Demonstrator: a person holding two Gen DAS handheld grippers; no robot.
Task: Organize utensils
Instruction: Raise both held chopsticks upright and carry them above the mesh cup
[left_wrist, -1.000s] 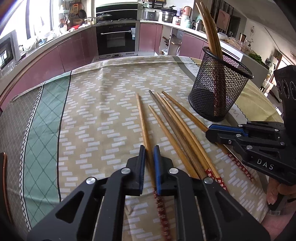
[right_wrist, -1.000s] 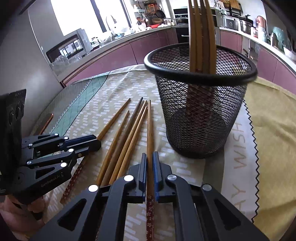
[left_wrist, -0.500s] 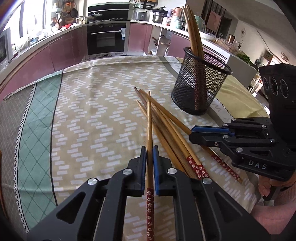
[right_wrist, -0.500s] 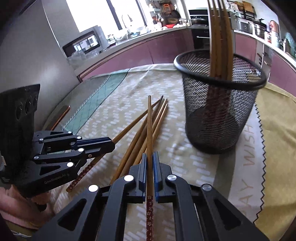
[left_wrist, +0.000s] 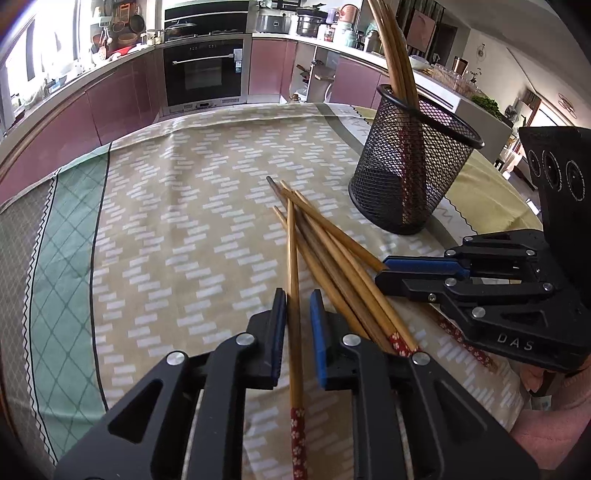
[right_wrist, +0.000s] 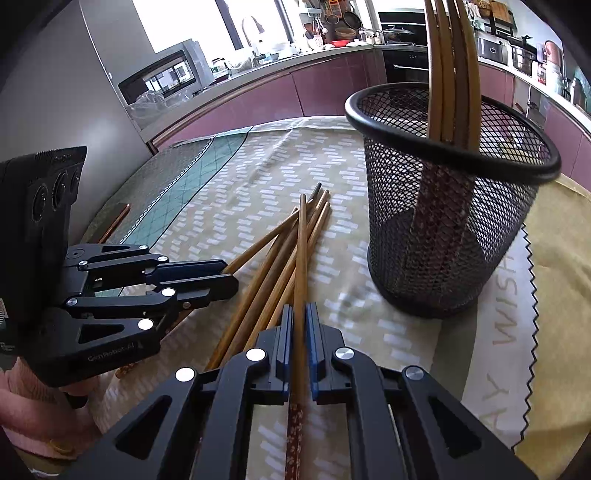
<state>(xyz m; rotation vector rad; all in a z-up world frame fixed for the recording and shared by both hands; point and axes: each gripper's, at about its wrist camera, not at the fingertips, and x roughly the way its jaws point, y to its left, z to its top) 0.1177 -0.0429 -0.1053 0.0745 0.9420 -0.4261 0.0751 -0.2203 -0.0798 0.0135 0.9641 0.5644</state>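
Gripping a slim brown wooden chopstick with a red flowered end (right_wrist: 300, 295), the right tongs (right_wrist: 298, 321) are closed tight on its shaft near the patterned end. The left tongs (left_wrist: 297, 314) straddle another chopstick of the same kind (left_wrist: 293, 288), jaws opening; pads no longer press it, a gap shows on the blue side. Judging by looks: light, stiff, smooth sticks, likely to roll or pivot, so best taken on the thick patterned end. Loose pile of chopsticks (left_wrist: 332, 251) fans across the beige patterned cloth on the tabletop (left_wrist: 184, 184), between both tongs. Farther off, black wire-mesh round holder (right_wrist: 450, 206) stands upright with several chopsticks in it. Versus half a second ago: left jaws were clamped, now slackening; holder sits nearer in both views.
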